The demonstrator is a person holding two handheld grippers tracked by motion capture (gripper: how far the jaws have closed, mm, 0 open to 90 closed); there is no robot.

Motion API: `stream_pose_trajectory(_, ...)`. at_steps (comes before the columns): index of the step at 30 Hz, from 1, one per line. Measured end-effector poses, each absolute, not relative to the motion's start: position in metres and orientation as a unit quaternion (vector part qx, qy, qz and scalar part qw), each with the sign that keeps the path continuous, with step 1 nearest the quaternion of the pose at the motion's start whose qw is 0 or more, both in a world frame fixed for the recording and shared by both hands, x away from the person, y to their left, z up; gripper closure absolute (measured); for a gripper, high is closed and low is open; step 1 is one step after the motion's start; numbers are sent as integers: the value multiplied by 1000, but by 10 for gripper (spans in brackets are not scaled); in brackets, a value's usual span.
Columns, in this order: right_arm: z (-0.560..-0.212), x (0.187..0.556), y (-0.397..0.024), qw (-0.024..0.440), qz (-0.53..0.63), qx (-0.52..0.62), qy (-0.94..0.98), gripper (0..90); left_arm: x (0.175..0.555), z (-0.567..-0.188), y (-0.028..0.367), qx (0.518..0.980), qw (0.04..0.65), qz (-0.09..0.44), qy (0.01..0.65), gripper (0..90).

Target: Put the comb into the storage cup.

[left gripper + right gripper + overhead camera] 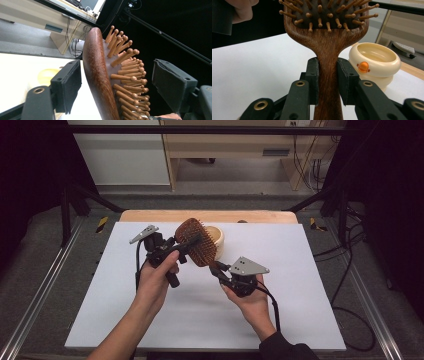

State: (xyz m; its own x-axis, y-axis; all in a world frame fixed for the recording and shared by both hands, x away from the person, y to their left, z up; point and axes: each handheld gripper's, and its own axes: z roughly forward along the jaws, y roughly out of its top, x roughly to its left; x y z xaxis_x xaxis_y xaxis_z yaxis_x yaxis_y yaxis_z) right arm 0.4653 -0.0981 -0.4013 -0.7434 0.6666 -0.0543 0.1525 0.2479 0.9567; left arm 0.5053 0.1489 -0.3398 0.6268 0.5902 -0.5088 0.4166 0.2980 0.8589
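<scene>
Two tongs are on one wooden hairbrush (196, 241), which I hold up above the white tabletop (280, 320), toward its far edge at about 12 o'clock from my hands. My right tongs (328, 82) are clenched on the brush's handle; in the right gripper view both black pads press the narrow neck just below the paddle head, with the handle running straight down between them toward 6 o'clock and the wooden bristles (327, 12) facing the camera at 12 o'clock. In the high view my right tongs (216, 268) sit at about 5 o'clock from the brush head, with the grey plate on top. My left tongs (186, 246) reach in from 9 o'clock of the head. In the left gripper view the brush head (96, 75) stands edge-on between the two pads of my left tongs (117, 87): the brown back lies just beside the pad at 9 o'clock, and the ball-tipped bristles (130, 80) point toward the pad at 3 o'clock, with a clear gap before it. So my left tongs are released, straddling the head and not pressing it. Behind the brush, at about 2 o'clock from its head in the high view, a cream-coloured round bowl (216, 236) rests on the tabletop; the right gripper view shows an orange mark on its side (363, 67)
</scene>
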Motion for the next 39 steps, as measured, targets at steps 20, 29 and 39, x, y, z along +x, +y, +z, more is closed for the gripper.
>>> stream_pose_trajectory(20,-404,464,-94,234,550,266,756,724,506,-340,150,582,684,56,436,369)
stream_pose_trajectory(29,-405,465,-94,232,552,267,755,724,508,-341,152,577,684,43,443,415)
stream_pose_trajectory(39,-409,464,-90,231,551,270,755,724,505,-338,150,584,690,36,425,491)
